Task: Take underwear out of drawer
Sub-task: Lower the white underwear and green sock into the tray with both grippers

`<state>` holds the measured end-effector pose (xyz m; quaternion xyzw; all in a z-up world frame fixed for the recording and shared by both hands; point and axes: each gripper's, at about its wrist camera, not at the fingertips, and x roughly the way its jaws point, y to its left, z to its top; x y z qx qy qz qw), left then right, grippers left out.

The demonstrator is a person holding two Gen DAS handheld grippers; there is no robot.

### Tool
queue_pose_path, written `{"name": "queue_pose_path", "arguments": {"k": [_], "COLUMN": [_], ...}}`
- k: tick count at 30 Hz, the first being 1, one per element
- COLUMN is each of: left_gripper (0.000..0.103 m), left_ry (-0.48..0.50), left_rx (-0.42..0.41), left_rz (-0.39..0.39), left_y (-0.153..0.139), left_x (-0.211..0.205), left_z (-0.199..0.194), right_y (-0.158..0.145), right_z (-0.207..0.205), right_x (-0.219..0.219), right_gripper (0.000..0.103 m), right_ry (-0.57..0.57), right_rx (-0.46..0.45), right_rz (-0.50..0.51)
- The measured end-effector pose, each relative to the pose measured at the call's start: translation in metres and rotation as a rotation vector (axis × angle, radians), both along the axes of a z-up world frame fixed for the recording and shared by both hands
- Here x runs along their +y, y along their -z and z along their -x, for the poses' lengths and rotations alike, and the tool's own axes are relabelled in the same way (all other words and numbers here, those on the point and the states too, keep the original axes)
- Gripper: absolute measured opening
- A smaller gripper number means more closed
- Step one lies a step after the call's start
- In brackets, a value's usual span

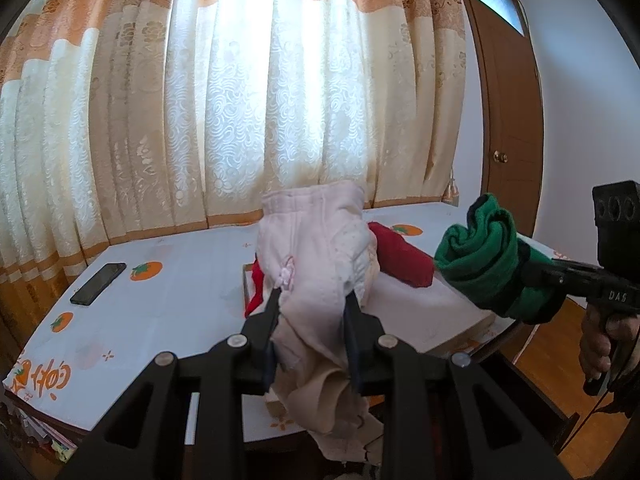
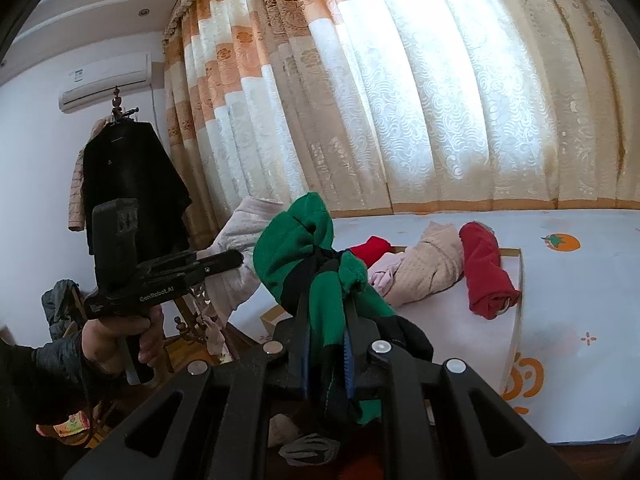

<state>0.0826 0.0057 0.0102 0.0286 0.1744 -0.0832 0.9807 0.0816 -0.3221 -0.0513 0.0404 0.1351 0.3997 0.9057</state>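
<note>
Underwear is held aloft in both tools, above a tabletop (image 1: 168, 312) covered with a white cloth printed with orange fruit. The left tool (image 1: 311, 300) is closed on a pale pink garment (image 1: 316, 248), its two black fingers (image 1: 269, 312) pinching the bunched cloth so that the upper part stands up above them and the rest droops down below the jaws. The right tool (image 2: 326, 312) is clamped on a green and black garment (image 2: 304, 248), which is rolled into a lump above the fingers with a tail hanging beneath. In the left wrist view that green and black garment (image 1: 476, 256) appears at the right, just beside the pink one but apart from it.

On the tabletop lies a shallow white tray (image 2: 520, 280) with a pale rim. In it rest a rolled red garment (image 2: 486, 272), a crumpled beige garment (image 2: 428, 268) touching it, and a second red piece (image 2: 370, 250) further back. A dark phone (image 1: 98, 283) lies flat on the cloth well apart from the tray, toward the left edge. Behind the tabletop hang cream and orange curtains (image 1: 260, 100), lit from behind. A brown door (image 1: 508, 120) stands at the right, and a dark coat (image 2: 132, 176) hangs on a stand under an air conditioner (image 2: 106, 80).
</note>
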Motion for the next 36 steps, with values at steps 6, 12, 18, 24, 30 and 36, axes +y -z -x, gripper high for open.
{"name": "queue_pose_path", "arguments": {"k": [6,12,18,24,30,36], "left_gripper": [0.026,0.026,0.026,0.026,0.026,0.026], "left_ry": [0.013,0.026,0.038,0.054,0.083,0.092], "left_rx": [0.003,0.013,0.020,0.049,0.080,0.100], "left_rz": [-0.009,0.007,0.006,-0.040,-0.096,-0.139], "left_y": [-0.003,-0.006,-0.010,-0.005,-0.002,-0.002], "left_x": [-0.010,-0.018,-0.032,-0.048,-0.066,-0.078], "left_z": [-0.008,-0.020,-0.037,-0.057,-0.074,-0.094], "right_y": [-0.001,-0.003,-0.004,-0.003,0.001,0.008], "right_z": [-0.010,-0.020,-0.031,-0.047,-0.061,-0.078], "right_x": [-0.004,-0.008,-0.012,-0.016,-0.016,-0.018], "right_gripper": [0.013,0.013,0.013,0.014,0.014,0.014], "right_ry": [0.023,0.054,0.086,0.116,0.154,0.187], "right_rx": [0.018,0.026,0.040,0.064,0.098,0.160], "right_rz": [-0.006,0.005,0.010,0.019,0.027,0.029]}}
